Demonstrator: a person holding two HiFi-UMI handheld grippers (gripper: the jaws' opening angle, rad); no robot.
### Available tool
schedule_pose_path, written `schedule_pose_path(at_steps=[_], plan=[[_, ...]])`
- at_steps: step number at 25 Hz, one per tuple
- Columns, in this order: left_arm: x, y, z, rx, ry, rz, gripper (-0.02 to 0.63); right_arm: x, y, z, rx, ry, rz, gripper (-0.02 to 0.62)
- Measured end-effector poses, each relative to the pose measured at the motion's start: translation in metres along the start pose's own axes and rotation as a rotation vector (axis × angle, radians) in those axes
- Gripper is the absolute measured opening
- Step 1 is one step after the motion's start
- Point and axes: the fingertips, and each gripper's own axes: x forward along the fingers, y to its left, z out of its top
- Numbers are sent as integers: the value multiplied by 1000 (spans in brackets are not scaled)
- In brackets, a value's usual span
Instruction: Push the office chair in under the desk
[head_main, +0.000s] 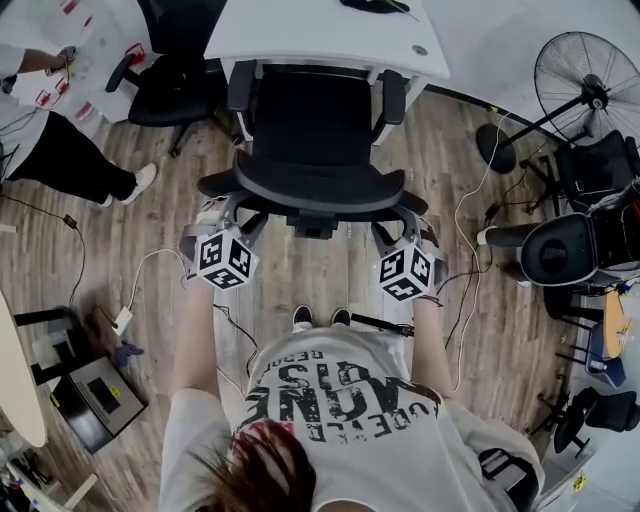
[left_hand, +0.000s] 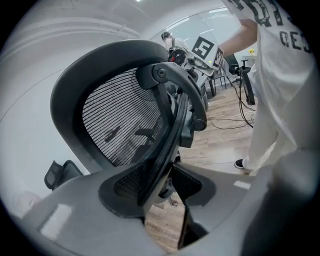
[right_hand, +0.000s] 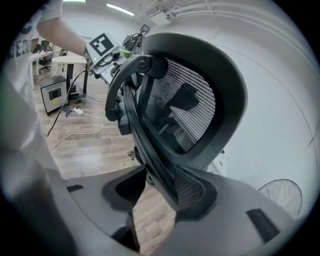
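- Spare chair, black, padded seat and armrests (head_main: 172, 88): upper left, beside the desk's left end.
- Left gripper (head_main: 228, 212): jaws pinching the left rim of the mesh backrest.
- Office chair, black, mesh-backed (head_main: 315, 130): facing the desk, seat front just under its edge, backrest toward the person.
- Desk, white, rounded top (head_main: 320, 35): directly ahead of the office chair.
- Right gripper (head_main: 400, 222): jaws pinching the backrest's right rim.
- Pedestal fan, black, wire-caged (head_main: 585, 75): far right, well apart.

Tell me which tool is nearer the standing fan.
Right. The right tool grips the office chair on its back edge toward the standing fan; the left tool grips the opposite edge, farther away.
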Motion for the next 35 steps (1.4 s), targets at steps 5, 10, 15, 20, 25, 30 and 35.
schedule_pose_path(at_steps=[5,10,15,20,25,30,35], plan=[[1,5,1,4,-4,2,181,1,-4,2,-2,-8,5,172],[11,15,-2,-9,5,0,186,11,-12,4,-3,-10,-7,172],[19,20,4,-7,-6,20,186,19,-23,-1,0,6,-8,172],[27,23,10,-7,-4,24,186,22,-33,-6,-3,-4,-6,172],[48,36,21,-8,5,32,186,37,-57,-15,-13,-26,-1,172],[52,38,21,-23,11,33,186,41,-62,-15,-21,-15,15,172],[67,47,33,-31,15,47,186,50,-83,-24,-27,-10,24,172]])
